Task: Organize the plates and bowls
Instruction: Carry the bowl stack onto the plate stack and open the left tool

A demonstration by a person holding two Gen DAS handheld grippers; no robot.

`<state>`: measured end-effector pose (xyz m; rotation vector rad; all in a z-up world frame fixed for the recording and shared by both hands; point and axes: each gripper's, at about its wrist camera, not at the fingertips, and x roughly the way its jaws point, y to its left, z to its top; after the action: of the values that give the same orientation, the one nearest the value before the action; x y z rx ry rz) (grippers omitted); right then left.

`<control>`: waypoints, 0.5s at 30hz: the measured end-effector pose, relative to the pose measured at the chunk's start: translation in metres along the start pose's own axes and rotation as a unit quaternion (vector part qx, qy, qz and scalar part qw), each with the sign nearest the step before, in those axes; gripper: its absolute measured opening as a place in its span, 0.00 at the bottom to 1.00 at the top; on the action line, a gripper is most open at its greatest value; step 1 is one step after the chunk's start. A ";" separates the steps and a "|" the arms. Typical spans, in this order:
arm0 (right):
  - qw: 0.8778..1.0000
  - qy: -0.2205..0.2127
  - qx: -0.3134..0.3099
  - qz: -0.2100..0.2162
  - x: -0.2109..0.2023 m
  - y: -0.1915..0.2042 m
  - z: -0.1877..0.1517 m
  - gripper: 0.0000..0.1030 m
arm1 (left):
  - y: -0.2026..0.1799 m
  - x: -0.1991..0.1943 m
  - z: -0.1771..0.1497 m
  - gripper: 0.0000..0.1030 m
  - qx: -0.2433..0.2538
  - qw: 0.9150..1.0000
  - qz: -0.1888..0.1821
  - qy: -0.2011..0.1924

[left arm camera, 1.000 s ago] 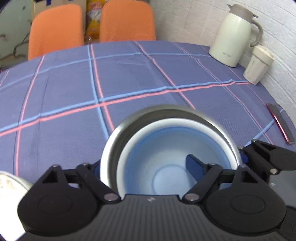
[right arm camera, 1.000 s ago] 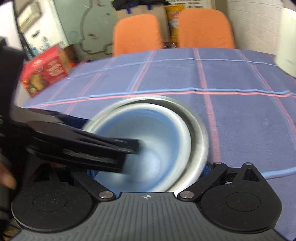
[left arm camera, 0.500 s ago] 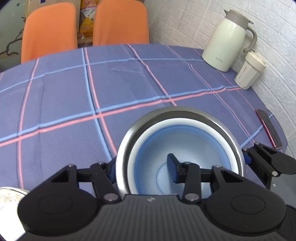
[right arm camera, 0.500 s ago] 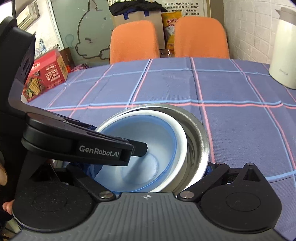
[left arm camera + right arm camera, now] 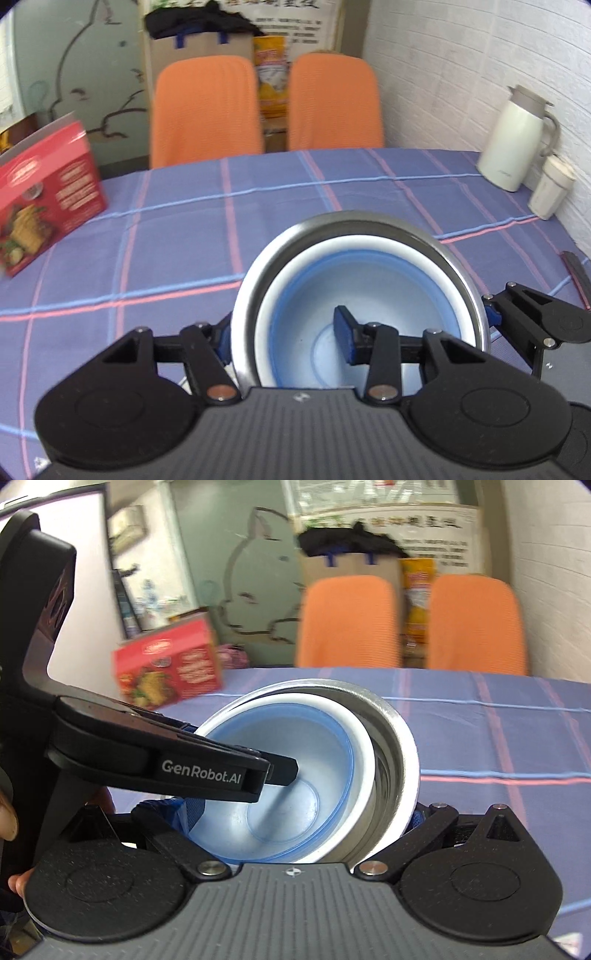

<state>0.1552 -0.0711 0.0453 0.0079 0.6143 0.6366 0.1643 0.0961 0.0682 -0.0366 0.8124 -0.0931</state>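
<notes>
While your left gripper (image 5: 291, 339) clamps the nested bowls' (image 5: 369, 295) near-left rim, your right gripper (image 5: 303, 816) straddles their opposite side, its grip unclear.

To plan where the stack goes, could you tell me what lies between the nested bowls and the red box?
Only bare checked tablecloth separates the nested bowls from the red box; the left wrist view shows it.
</notes>
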 end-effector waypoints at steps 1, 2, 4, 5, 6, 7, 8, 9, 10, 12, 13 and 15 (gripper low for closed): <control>1.000 0.002 -0.002 0.011 0.005 0.009 -0.001 0.87 | 0.009 -0.002 -0.008 0.41 -0.007 1.000 0.006 0.002; 1.000 0.006 -0.004 0.022 0.008 0.017 -0.003 0.87 | 0.018 -0.003 -0.016 0.41 -0.013 1.000 0.010 0.006; 0.999 0.017 -0.008 0.039 0.014 0.034 -0.007 0.87 | 0.033 -0.002 -0.032 0.41 -0.025 0.999 0.012 0.016; 0.999 0.024 -0.010 0.044 0.019 0.041 -0.011 0.87 | 0.039 0.000 -0.040 0.41 -0.029 0.999 0.011 0.021; 0.998 0.032 -0.010 0.048 0.021 0.047 -0.016 0.87 | 0.043 0.002 -0.047 0.41 -0.032 0.999 0.009 0.027; 0.998 0.040 -0.009 0.051 0.023 0.052 -0.021 0.87 | 0.046 0.006 -0.053 0.41 -0.034 0.999 0.005 0.031; 0.997 0.050 -0.007 0.050 0.025 0.058 -0.025 0.87 | 0.048 0.009 -0.057 0.41 -0.035 0.999 0.002 0.035; 0.997 0.058 -0.005 0.049 0.027 0.061 -0.029 0.87 | 0.050 0.012 -0.062 0.41 -0.036 0.999 -0.003 0.037; 0.997 0.068 -0.003 0.047 0.029 0.063 -0.033 0.87 | 0.052 0.015 -0.065 0.41 -0.037 0.999 -0.008 0.039; 0.996 0.079 0.000 0.040 0.031 0.065 -0.038 0.87 | 0.055 0.019 -0.070 0.41 -0.038 0.998 -0.014 0.039; 0.996 0.082 0.001 0.036 0.032 0.066 -0.040 0.87 | 0.054 0.019 -0.074 0.41 -0.039 0.998 -0.017 0.036; 0.996 0.089 0.000 0.027 0.033 0.069 -0.044 0.87 | 0.053 0.019 -0.075 0.41 -0.032 0.999 -0.019 0.026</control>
<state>0.1141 -0.0042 0.0041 -0.0318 0.7881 0.6950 0.1262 0.1472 -0.0006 -0.1112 0.8662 -0.1048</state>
